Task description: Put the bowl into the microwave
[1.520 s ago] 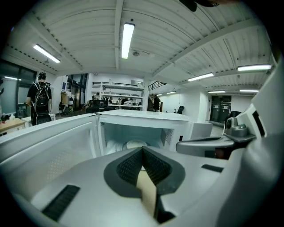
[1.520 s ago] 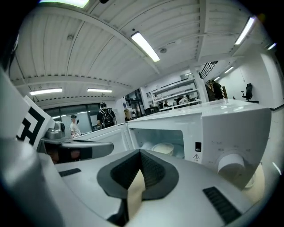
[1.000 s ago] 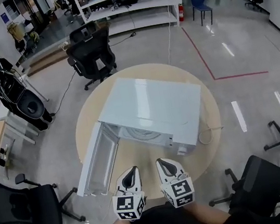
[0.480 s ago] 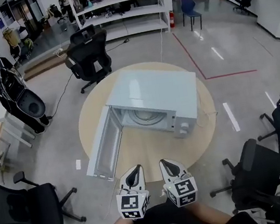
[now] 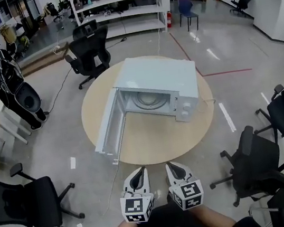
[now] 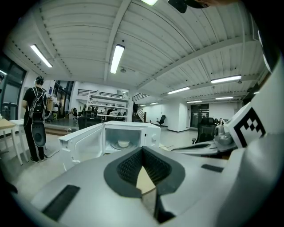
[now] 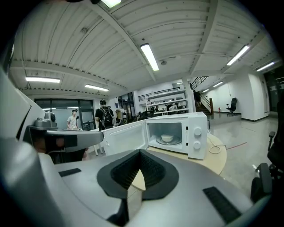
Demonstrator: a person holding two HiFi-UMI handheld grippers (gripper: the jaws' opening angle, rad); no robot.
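Both tongs were held low and close to my body, well short of the desk (image 5: 152,145), side by side and pointing at it. The left tongs (image 5: 138,172) had their jaws together with nothing between them; the left gripper view showed the dark ribbed pads (image 6: 128,165) meeting at the tip. The right tongs (image 5: 170,165) were the same, jaws closed and empty, with the pads (image 7: 153,168) pressed together in the right gripper view. Neither pair touched anything.

The white microwave (image 5: 158,74) sat on the round wooden desk, toward its far side. Its door (image 5: 107,125) was swung wide open to my left and reached out past the desk edge. The bowl (image 7: 167,138), small and white, sat inside the microwave on the glass turntable, about centered. The left gripper view showed it there too (image 6: 123,143). From the head view the cavity was visible, but the bowl was too small to pick out. Two round knobs (image 7: 194,137) were on the panel right of the cavity.

A pale cable (image 5: 205,106) lay looped on the desk just right of the microwave. Black office chairs (image 5: 88,50) stood around the desk on the grey floor. A person in black with a backpack (image 7: 105,116) stood off to the left, and white shelving (image 5: 120,1) ran along the far wall. A red line (image 5: 206,71) was marked on the floor beyond the desk.
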